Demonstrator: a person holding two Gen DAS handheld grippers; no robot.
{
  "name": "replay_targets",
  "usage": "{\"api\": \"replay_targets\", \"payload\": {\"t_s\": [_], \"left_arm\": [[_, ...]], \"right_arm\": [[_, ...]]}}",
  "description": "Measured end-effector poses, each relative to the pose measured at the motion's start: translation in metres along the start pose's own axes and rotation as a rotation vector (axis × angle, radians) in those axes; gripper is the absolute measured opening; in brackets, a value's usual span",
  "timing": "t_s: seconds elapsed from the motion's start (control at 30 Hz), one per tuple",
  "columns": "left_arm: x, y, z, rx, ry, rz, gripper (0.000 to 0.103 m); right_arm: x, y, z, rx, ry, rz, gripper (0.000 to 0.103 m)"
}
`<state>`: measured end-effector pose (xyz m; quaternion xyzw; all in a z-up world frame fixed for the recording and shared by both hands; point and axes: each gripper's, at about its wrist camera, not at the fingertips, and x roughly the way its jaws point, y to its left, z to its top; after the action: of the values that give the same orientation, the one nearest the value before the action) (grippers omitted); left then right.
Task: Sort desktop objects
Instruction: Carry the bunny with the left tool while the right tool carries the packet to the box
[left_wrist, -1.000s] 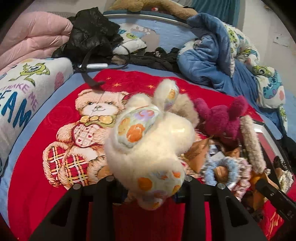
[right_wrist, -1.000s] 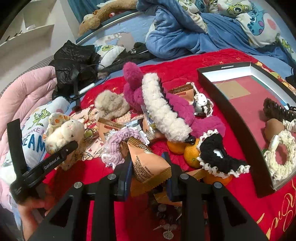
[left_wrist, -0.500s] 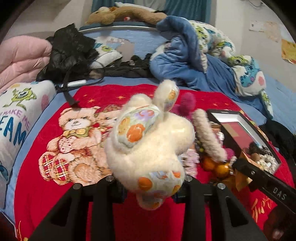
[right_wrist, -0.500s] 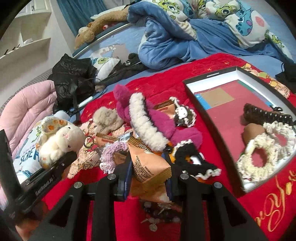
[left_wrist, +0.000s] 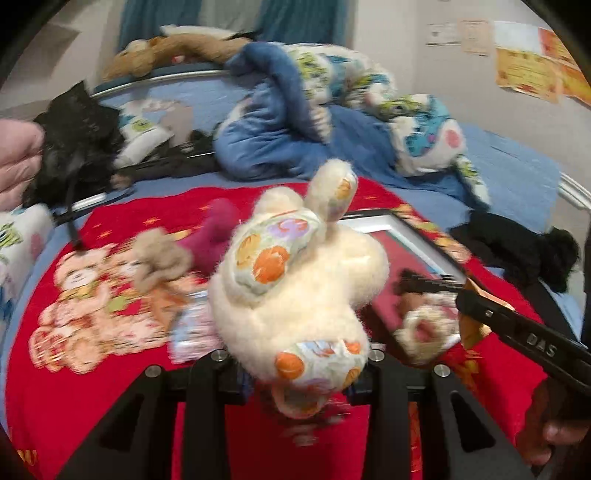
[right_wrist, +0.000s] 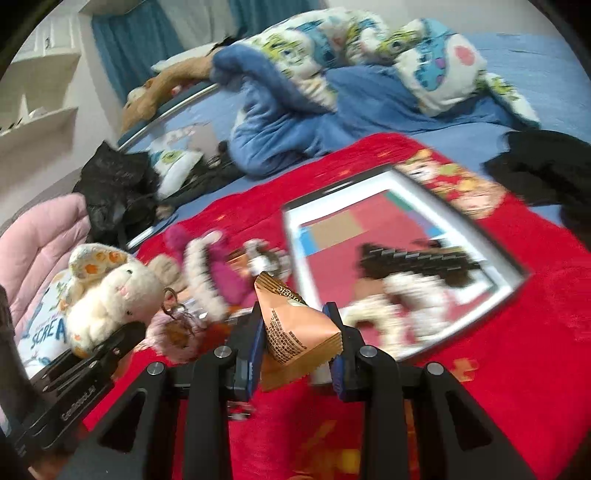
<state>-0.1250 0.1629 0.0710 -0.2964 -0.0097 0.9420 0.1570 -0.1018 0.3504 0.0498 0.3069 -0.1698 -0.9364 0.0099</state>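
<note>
My left gripper (left_wrist: 295, 373) is shut on a cream plush bunny (left_wrist: 295, 288) with orange-patterned ears, held above the red blanket; it also shows in the right wrist view (right_wrist: 110, 295). My right gripper (right_wrist: 295, 343) is shut on an orange snack packet (right_wrist: 295, 328), held above the blanket. A shallow black-rimmed box (right_wrist: 491, 240) lies to the right, holding a dark hair claw (right_wrist: 413, 258) and a cream scrunchie (right_wrist: 402, 310). The box also shows in the left wrist view (left_wrist: 424, 236). A pile of plush items and scrunchies (right_wrist: 210, 273) lies left of the box.
The red teddy-bear blanket (left_wrist: 92, 369) covers the bed. A blue monster-print duvet (right_wrist: 332, 74) is heaped behind. A black bag (right_wrist: 114, 184) and a pink quilt (right_wrist: 40, 236) lie at the left. A black garment (right_wrist: 546, 166) lies far right.
Both grippers have swung to the right, toward the box, each still holding its item. The box now sits nearer the centre of both views. The views are blurred by motion.
</note>
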Motion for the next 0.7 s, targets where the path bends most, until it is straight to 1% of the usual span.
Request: {"api": "replay_targets", "payload": {"t_s": [0.13,0.23,0.3,0.33,0.43,0.53,0.63,0.7], "left_arm": [[0.010,-0.040,0.001,0.024,0.006,-0.075,0.036],[0.017,-0.060,-0.002,0.042,0.012,-0.084,0.036],[0.020,-0.068,-0.004,0.034,0.024,-0.111,0.036],[0.020,-0.071,-0.005,0.039,0.025,-0.117,0.036],[0.020,-0.077,-0.008,0.067,0.022,-0.097,0.036],[0.024,-0.073,-0.008,0.047,0.032,-0.108,0.036],[0.026,-0.071,-0.008,0.049,0.035,-0.094,0.036],[0.029,-0.070,-0.008,0.047,0.043,-0.101,0.036]], "right_arm": [[-0.022,-0.041,0.005,0.044,-0.028,-0.070,0.029],[-0.036,-0.069,0.006,0.090,-0.038,-0.097,0.029],[-0.042,-0.082,0.007,0.115,-0.054,-0.102,0.029],[-0.042,-0.084,0.008,0.119,-0.059,-0.096,0.029],[-0.037,-0.088,0.008,0.126,-0.058,-0.084,0.029],[-0.029,-0.083,0.007,0.100,-0.042,-0.082,0.029],[-0.025,-0.077,0.006,0.082,-0.039,-0.077,0.029],[-0.022,-0.075,0.005,0.080,-0.037,-0.070,0.029]]}}
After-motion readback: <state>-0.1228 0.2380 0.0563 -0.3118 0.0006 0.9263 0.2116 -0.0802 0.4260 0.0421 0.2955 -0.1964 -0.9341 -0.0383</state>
